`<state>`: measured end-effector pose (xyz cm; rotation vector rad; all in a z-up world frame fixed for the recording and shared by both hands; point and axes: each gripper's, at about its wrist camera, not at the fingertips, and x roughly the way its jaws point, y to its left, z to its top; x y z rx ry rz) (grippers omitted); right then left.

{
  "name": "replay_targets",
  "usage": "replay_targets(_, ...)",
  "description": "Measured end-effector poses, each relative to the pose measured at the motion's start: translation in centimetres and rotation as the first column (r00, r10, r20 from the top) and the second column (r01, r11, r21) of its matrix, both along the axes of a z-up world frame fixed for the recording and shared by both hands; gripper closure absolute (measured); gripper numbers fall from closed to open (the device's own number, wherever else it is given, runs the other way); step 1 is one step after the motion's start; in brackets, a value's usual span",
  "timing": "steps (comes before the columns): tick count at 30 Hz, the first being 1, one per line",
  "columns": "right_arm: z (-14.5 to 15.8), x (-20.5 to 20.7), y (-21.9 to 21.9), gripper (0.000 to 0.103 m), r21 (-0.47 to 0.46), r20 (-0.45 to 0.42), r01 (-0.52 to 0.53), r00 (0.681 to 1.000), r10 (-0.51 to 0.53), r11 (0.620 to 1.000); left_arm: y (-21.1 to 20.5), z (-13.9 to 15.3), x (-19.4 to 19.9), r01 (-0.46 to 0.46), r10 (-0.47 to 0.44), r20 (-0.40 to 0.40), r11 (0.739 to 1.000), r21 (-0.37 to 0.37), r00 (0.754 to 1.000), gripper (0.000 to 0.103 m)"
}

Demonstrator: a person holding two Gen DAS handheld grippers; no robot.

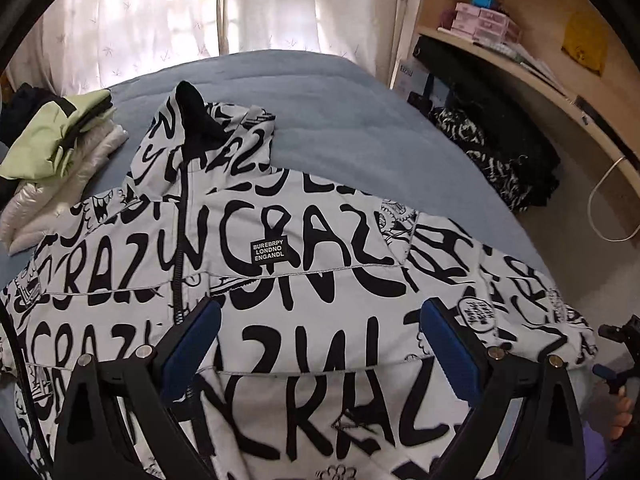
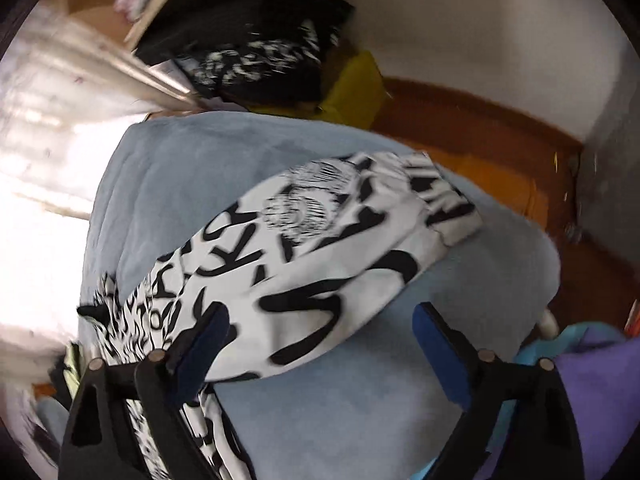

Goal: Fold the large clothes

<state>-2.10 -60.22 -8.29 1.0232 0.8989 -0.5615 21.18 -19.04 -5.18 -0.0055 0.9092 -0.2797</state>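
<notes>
Presently: printed jacket (image 1: 280,248) spread on blue bed (image 1: 340,128), both jaws wide and empty.

Left gripper (image 1: 320,344): jaws stand wide apart above the jacket's chest, holding nothing; zip line just outside its left finger, hood beyond the tips, bare bed cover farther ahead up to the curtain (image 1: 200,12). Stack of folded clothes (image 1: 60,148) lies ahead-left, near the jacket's shoulder. Right gripper (image 2: 320,344): jaws wide, gripping nothing; view blurred. Jacket sleeve (image 2: 320,248) runs ahead of its tips, cuff ending near the bed's far edge; open bed cover lies between and below the fingers.
</notes>
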Motion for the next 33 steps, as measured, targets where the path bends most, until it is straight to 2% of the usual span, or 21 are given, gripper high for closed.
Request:
replay_targets(3, -1.8, -0.1, -1.6, 0.013, 0.065, 0.035, 0.053, 0.998, -0.055, 0.996, -0.7, -1.4, 1.0, -0.023, 0.023, -0.029, 1.0, 0.004, 0.999, 0.005)
replay_targets(5, -2.4, 0.3, -2.3, 0.013, 0.067, 0.059, 0.085, 0.994, -0.089, 0.994, -1.1, -2.1, 1.6, -0.032, 0.033, -0.046, 0.999, 0.009, 0.998, 0.005)
replay_targets(8, -2.8, 1.1, -3.0, 0.013, 0.046, 0.071, 0.124, 0.989, -0.127, 0.991, -1.2, -2.4, 1.9, -0.028, 0.027, -0.05, 0.999, -0.025, 0.998, 0.007)
replay_targets(9, -2.8, 1.5, -3.1, 0.02, 0.027, 0.069, 0.134, 0.988, -0.136, 0.991, -1.3, -2.4, 2.0, -0.021, 0.019, -0.049, 0.999, -0.039, 0.999, 0.007)
replay_targets(10, -2.7, 2.1, -3.1, 0.035, -0.007, 0.053, 0.134, 0.99, -0.134, 0.991, -1.3, -2.2, 1.9, -0.013, 0.011, -0.042, 0.999, -0.049, 0.999, 0.007)
replay_targets(11, -2.5, 2.7, -3.0, 0.043, -0.033, 0.043, 0.122, 0.992, -0.12, 0.992, -1.3, -2.0, 1.7, -0.005, 0.003, -0.028, 0.998, -0.055, 1.0, 0.007)
replay_targets(13, -2.2, 3.6, -2.9, 0.084, -0.049, 0.064, 0.084, 0.995, -0.081, 0.995, -1.2, -1.6, 1.3, 0.013, -0.013, 0.009, 0.998, -0.056, 1.0, 0.007)
replay_targets(14, -1.8, 4.0, -2.6, 0.089, -0.049, 0.092, 0.074, 0.993, -0.07, 0.996, -1.1, -1.4, 1.2, 0.019, -0.018, 0.019, 0.999, -0.051, 1.0, 0.007)
replay_targets(15, -0.9, 4.3, -1.9, 0.09, -0.079, 0.115, 0.075, 0.991, -0.065, 0.994, -1.0, -1.2, 1.0, 0.028, -0.027, 0.024, 0.998, -0.051, 0.999, 0.007)
replay_targets(17, 1.6, 5.3, 0.0, 0.09, -0.176, 0.167, 0.053, 0.986, -0.024, 0.983, -0.4, -0.6, 0.6, 0.047, -0.045, 0.036, 0.997, -0.062, 0.998, 0.008)
replay_targets(18, 3.5, 6.0, 1.8, 0.091, -0.233, 0.223, 0.021, 0.974, 0.032, 0.972, 0.1, -0.3, 0.4, 0.042, -0.038, 0.053, 0.997, -0.061, 0.998, 0.008)
replay_targets(20, 6.1, 7.1, 4.6, 0.091, -0.293, 0.3, -0.048, 0.944, 0.139, 0.955, 1.3, 0.2, -0.1, 0.02, -0.015, 0.084, 0.998, -0.058, 0.996, 0.008)
replay_targets(22, 8.7, 8.7, 8.6, 0.091, -0.36, 0.351, -0.14, 0.896, 0.273, 0.922, 3.0, 0.7, -0.5, -0.018, 0.025, 0.113, 0.998, -0.058, 0.993, 0.008)
replay_targets(23, 9.9, 9.7, 10.8, 0.091, -0.397, 0.359, -0.193, 0.867, 0.346, 0.897, 3.8, 1.0, -0.7, -0.036, 0.044, 0.123, 0.997, -0.065, 0.991, 0.008)
replay_targets(26, 12.0, 12.5, 18.2, 0.091, -0.494, 0.348, -0.368, 0.747, 0.566, 0.788, 6.9, 1.6, -1.2, -0.086, 0.101, 0.144, 0.991, -0.104, 0.984, 0.008)
replay_targets(28, 11.8, 14.3, 23.3, 0.091, -0.527, 0.308, -0.482, 0.66, 0.685, 0.7, 9.1, 1.5, -1.5, -0.116, 0.134, 0.147, 0.985, -0.124, 0.98, 0.008)
replay_targets(31, 9.2, 16.2, 28.7, 0.09, -0.532, 0.202, -0.6, 0.594, 0.778, 0.597, 12.4, 0.5, -1.8, -0.169, 0.186, 0.122, 0.975, -0.141, 0.975, 0.008)
replay_targets(33, 5.4, 17.7, 31.6, 0.086, -0.482, 0.089, -0.695, 0.566, 0.819, 0.533, 14.0, -0.5, -1.7, -0.185, 0.199, 0.099, 0.973, -0.135, 0.975, 0.008)
